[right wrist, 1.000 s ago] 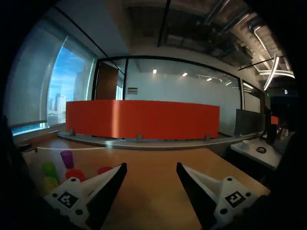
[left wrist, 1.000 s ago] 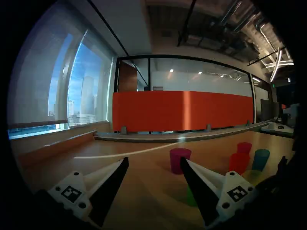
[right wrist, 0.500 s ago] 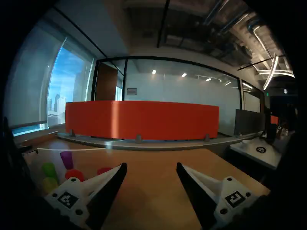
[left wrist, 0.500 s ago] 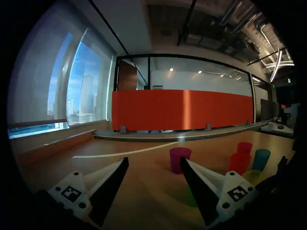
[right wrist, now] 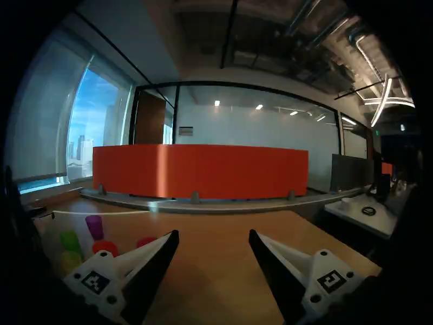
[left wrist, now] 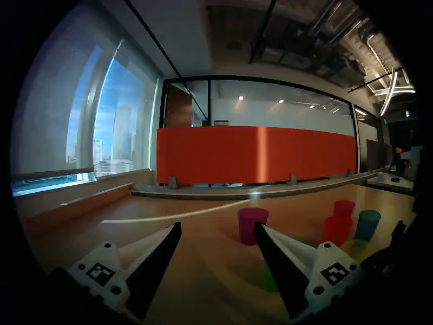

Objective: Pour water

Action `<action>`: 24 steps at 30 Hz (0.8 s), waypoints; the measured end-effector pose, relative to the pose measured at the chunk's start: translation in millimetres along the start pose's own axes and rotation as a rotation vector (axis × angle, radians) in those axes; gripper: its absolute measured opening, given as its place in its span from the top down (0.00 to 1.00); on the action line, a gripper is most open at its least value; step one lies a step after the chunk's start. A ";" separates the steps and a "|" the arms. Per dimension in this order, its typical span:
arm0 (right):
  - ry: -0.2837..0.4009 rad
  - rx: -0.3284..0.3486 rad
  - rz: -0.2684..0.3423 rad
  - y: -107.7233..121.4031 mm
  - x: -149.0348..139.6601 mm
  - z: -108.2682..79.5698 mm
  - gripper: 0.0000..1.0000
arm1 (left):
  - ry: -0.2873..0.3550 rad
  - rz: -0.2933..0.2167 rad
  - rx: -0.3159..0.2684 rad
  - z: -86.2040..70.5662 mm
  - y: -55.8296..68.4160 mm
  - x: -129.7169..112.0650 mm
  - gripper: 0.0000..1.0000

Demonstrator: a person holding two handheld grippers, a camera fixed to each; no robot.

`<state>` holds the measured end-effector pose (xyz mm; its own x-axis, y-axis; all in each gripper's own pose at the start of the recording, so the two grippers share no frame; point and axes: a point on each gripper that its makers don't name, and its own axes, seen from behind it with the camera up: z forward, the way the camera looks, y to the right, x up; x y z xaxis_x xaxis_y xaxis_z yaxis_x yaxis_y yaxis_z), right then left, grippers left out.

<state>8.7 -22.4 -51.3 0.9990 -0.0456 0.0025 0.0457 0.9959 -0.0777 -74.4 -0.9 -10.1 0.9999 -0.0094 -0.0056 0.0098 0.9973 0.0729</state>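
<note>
Left claw (left wrist: 216,226) is spread wide with nothing between its fingers, hanging low over the light wooden table (left wrist: 205,292). Right claw (right wrist: 212,234) is just as wide and holding nothing, over a bare stretch of that table.

So, the cups. In the left gripper view a translucent purple plastic cup (left wrist: 253,223) stands upright just past the right-hand fingertip, roughly mid-table. Off toward the table's right edge there's a little cluster:
- a red plastic cup (left wrist: 336,230)
- a pink plastic cup (left wrist: 344,207) behind it
- a teal plastic cup (left wrist: 368,224) right beside the red one
- a yellowish-green plastic cup (left wrist: 354,249) nearest the camera

A green plastic cup (left wrist: 267,277) peeks out low down, partly hidden by the finger. In the right gripper view the bunch sits toward the table's left side, next to that claw's left-hand finger.

Can't tell whether any cup has water in it.

Long orange partition panel (left wrist: 254,154) runs along the table's far edge, and there are big windows (left wrist: 116,135) on the left.
</note>
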 end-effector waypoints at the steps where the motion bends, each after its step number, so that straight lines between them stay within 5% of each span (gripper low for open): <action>1: 0.002 0.003 0.001 -0.4 -0.2 -0.2 0.00 | 0.000 0.000 0.000 0.0 0.0 0.0 0.00; 14: 0.041 0.013 -0.025 9.4 -8.8 -1.7 0.00 | 0.000 0.000 0.000 -0.7 0.1 -0.3 0.00; 24: 0.058 0.016 -0.005 12.5 -33.6 20.2 0.00 | 0.000 0.000 0.000 0.0 -0.4 -0.8 0.00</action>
<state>-24.2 -6.9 -32.2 0.9970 -0.0549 -0.0553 0.0514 0.9967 -0.0621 -75.2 -1.3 -10.1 0.9999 -0.0090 -0.0060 0.0094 0.9973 0.0731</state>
